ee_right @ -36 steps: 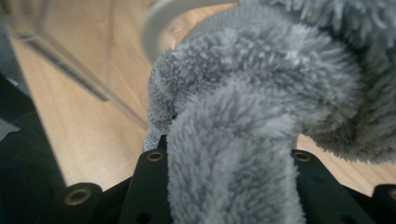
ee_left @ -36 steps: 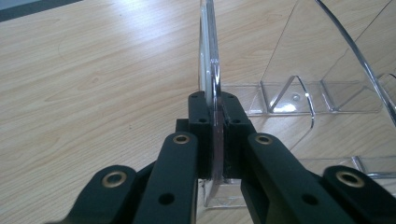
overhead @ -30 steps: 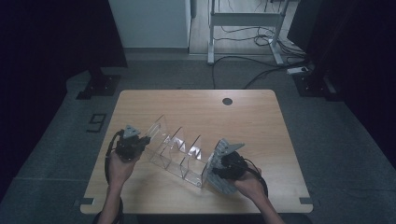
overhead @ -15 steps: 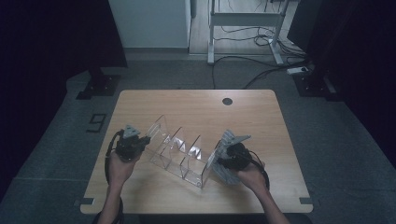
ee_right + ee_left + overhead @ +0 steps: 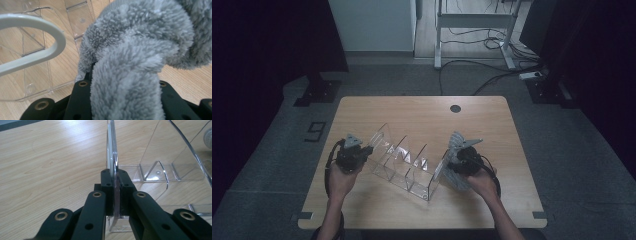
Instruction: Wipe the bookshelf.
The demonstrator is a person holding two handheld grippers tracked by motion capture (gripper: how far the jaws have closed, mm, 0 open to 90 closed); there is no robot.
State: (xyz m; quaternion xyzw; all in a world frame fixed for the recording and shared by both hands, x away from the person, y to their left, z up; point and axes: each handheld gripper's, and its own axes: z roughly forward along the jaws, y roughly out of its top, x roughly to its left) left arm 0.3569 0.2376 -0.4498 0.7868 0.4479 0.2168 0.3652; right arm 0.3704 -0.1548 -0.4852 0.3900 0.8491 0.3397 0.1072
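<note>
A clear acrylic organizer point(image 5: 404, 160) with several dividers lies slantwise across the middle of the wooden table point(image 5: 422, 112). My left gripper point(image 5: 366, 150) is at its left end. In the left gripper view that gripper point(image 5: 115, 185) is shut on the thin edge of a clear end panel point(image 5: 111, 150). My right gripper point(image 5: 449, 166) is at the organizer's right end, shut on a fluffy grey cloth point(image 5: 455, 180). The cloth point(image 5: 135, 50) bulges over the jaws and hides their tips. Beside it, clear compartments point(image 5: 37, 62) and a pale curved rim point(image 5: 37, 22) show.
A round cable hole point(image 5: 455, 108) sits near the table's far edge. Bare wood lies beyond the organizer and along the near edge. On the floor behind the table stand a white desk frame point(image 5: 472, 30) with cables and a dark stand point(image 5: 319, 92).
My right gripper with the cloth has slid a little away from the person along the organizer's right end. The left gripper and the organizer have stayed put.
</note>
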